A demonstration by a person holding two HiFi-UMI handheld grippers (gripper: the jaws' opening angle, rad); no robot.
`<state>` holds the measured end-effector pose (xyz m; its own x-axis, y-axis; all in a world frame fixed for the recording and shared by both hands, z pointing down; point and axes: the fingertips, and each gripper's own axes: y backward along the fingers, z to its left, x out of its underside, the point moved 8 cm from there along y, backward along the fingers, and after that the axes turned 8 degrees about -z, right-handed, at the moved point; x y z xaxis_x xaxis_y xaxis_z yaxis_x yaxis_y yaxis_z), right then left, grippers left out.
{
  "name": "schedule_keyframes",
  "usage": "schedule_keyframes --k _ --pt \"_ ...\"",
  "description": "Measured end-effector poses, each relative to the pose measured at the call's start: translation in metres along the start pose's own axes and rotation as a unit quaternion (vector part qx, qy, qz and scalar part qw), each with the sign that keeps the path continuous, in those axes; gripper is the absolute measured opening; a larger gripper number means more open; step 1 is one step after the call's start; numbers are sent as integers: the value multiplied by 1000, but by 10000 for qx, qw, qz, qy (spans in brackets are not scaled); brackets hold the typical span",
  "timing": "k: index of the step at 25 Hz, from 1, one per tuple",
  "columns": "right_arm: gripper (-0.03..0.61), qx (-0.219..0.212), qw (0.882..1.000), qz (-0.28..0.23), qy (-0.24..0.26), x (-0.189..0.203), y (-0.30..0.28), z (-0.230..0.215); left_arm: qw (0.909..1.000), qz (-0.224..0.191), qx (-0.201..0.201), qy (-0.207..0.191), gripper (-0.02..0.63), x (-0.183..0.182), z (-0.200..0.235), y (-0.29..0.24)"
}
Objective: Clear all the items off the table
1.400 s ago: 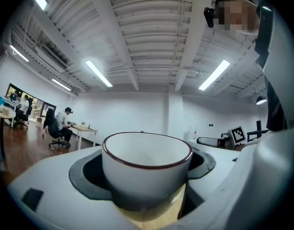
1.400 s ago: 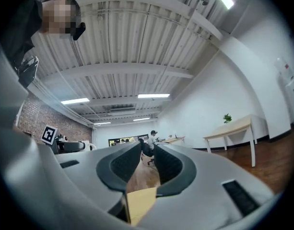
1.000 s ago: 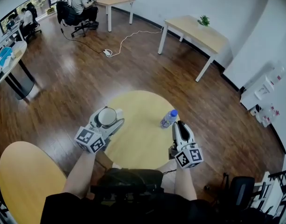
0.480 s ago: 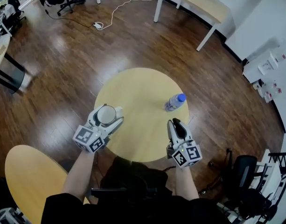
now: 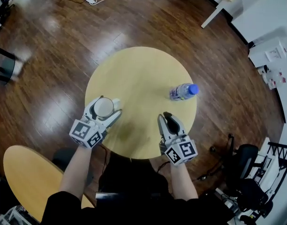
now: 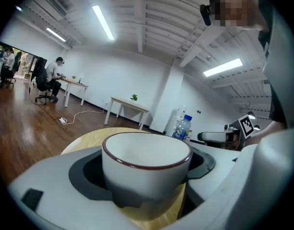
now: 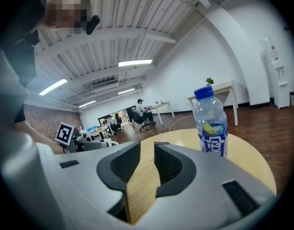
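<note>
A round yellow table (image 5: 138, 74) fills the middle of the head view. My left gripper (image 5: 107, 103) is shut on a white cup (image 5: 103, 108) with a dark red rim, over the table's near left edge. In the left gripper view the cup (image 6: 146, 169) sits upright between both jaws. My right gripper (image 5: 167, 117) hovers over the near right part of the table. Its jaws (image 7: 147, 150) stand a narrow gap apart with nothing between them. A clear plastic bottle (image 5: 182, 92) with a blue cap stands upright beyond it, also seen as the bottle (image 7: 211, 126) on the right.
A second yellow round table (image 5: 26, 177) lies at the lower left. A black chair (image 5: 246, 172) and cables stand at the lower right, white boxes (image 5: 269, 50) at the right edge. Wooden floor surrounds the table.
Both grippers have sunk toward the tabletop and the head view has tilted down onto the table. The cup stays in the left gripper. The bottle has not moved.
</note>
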<state>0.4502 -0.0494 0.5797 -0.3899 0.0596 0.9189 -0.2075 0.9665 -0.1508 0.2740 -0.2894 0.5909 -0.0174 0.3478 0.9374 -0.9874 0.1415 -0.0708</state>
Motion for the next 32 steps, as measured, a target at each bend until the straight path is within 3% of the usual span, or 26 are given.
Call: schedule_keyframes --k 6,10,18,29,32 --pt "94 -247 9996 162 -37 16 -15 -10 9998 82 75 -188 416 22 10 -37" --pt "94 -63 9991 403 152 27 -14 -22 9997 111 62 -220 416 31 12 -55" --pt "94 201 9988 449 -41 39 -13 -40 9995 154 93 -276 416 45 16 -65" --pt "94 200 9979 578 -195 46 -14 -40 9907 -224 137 -1334 418 59 3 -70" --pt "94 195 9977 616 -204 47 -15 -41 9898 -184 187 -1402 419 62 3 -70"
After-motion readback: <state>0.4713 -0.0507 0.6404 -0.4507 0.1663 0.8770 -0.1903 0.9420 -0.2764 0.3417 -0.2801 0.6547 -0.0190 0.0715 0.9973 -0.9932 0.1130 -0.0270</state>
